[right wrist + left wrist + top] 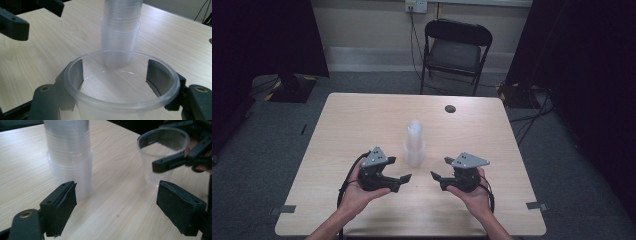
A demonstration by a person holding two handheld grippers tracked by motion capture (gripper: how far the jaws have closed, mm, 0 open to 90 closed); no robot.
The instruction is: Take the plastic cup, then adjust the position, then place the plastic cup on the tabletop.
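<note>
A tall stack of clear plastic cups (pixel 414 144) stands upright at the middle of the wooden table (pixel 362 120). My left gripper (pixel 400 169) sits just left of the stack, open with nothing between its jaws. In the left gripper view the stack (pixel 70 162) rises just past my left gripper (pixel 117 202). To the right of the stack, my right gripper (pixel 440 168) is shut on a single clear cup (pixel 122 102), one jaw on each side of its wall below the rim. That cup (pixel 162 157) is upright, its base low near the tabletop. The stack (pixel 121 32) stands beyond it.
A black folding chair (pixel 456 50) stands beyond the table's far edge. A small dark round hole (pixel 450 108) marks the tabletop at the far right. Dark curtains flank the room, cables lie on the floor, and bare wood surrounds the stack.
</note>
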